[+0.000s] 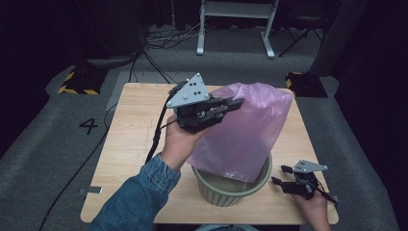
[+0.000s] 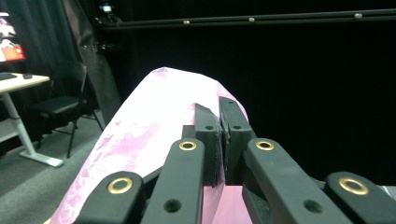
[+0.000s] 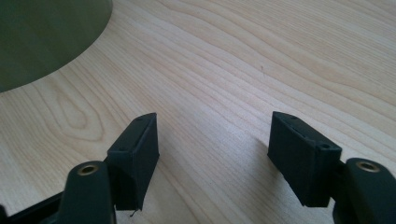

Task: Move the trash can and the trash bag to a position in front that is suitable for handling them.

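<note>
so my left gripper [image 1: 230, 104] is up in the air over the light wooden table [image 1: 130, 144], jaws squeezed together on the upper edge of a thin translucent pink plastic bag [image 1: 245, 130]. in the left gripper view you can see the two black pads [image 2: 208, 140] pressed nearly flat with just a sliver of pink film between them, and the bag [image 2: 140, 135] billowing out below and to the left. the bag is puffed up and leaning, its bottom end tucked down inside a round olive-green plastic bin [image 1: 231, 185] that stands near the front edge of the table, slightly right of centre. my right gripper [image 1: 285, 175] sits low at the table's right front corner, just beside the bin, jaws spread wide with nothing between them, only bare wood [image 3: 233, 84] and a curve of the bin wall [image 3: 46, 37] off to one side.
</note>
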{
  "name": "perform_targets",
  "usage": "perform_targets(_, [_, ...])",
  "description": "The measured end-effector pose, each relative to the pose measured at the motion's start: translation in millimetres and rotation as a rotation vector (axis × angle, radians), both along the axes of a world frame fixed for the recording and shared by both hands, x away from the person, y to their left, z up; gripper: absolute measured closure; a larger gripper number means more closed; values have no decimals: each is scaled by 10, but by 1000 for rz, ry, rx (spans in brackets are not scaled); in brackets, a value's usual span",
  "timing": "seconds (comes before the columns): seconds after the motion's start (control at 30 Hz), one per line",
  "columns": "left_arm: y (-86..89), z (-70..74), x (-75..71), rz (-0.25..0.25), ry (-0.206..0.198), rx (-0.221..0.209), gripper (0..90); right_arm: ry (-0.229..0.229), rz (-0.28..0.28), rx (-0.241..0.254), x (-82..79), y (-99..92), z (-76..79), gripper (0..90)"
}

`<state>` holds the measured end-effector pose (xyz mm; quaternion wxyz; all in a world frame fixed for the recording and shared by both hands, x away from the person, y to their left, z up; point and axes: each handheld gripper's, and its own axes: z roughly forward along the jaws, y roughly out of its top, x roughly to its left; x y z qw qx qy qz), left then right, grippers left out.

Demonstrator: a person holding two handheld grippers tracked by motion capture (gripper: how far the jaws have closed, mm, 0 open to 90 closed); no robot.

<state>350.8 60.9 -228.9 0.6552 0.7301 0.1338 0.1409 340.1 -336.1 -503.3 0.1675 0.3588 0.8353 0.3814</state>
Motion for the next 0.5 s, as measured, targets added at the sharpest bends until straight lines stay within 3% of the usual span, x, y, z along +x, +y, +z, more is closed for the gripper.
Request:
perform_targets(0.4, [72, -411, -105, 0, 47, 74, 869, 0, 0, 0, 0, 0, 0, 335])
perform_targets(0.5, [100, -524, -150, 1, 72, 112, 865, 0, 0, 0, 0, 0, 0, 335])
